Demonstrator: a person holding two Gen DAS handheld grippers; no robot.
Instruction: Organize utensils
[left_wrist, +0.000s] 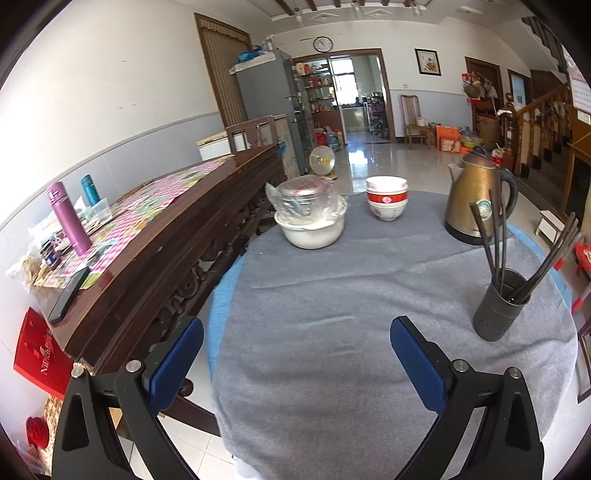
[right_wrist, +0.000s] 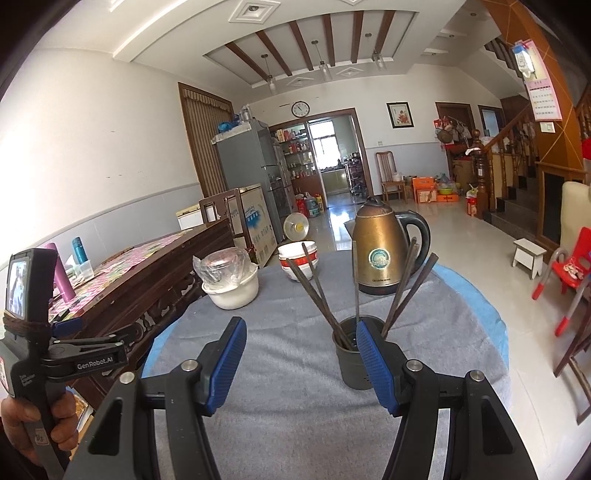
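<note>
A dark cylindrical holder (left_wrist: 500, 306) (right_wrist: 352, 362) stands on the grey cloth of the round table (left_wrist: 332, 288) (right_wrist: 288, 347), with several dark chopsticks (left_wrist: 495, 243) (right_wrist: 314, 291) fanned out of it. My left gripper (left_wrist: 297, 345) hangs open over the near part of the cloth, left of the holder, nothing between its blue pads. My right gripper (right_wrist: 301, 356) is open too; the holder sits just behind its right finger (right_wrist: 373, 362), outside the gap. The left gripper's body and the hand holding it show at the left of the right wrist view.
A brass-coloured kettle (left_wrist: 476, 199) (right_wrist: 384, 251) stands behind the holder. Stacked red-and-white bowls (left_wrist: 387, 197) (right_wrist: 297, 258) and a white bowl with a plastic-wrapped container (left_wrist: 310, 216) (right_wrist: 229, 280) sit at the far side. A dark wooden sideboard (left_wrist: 166, 236) runs along the left.
</note>
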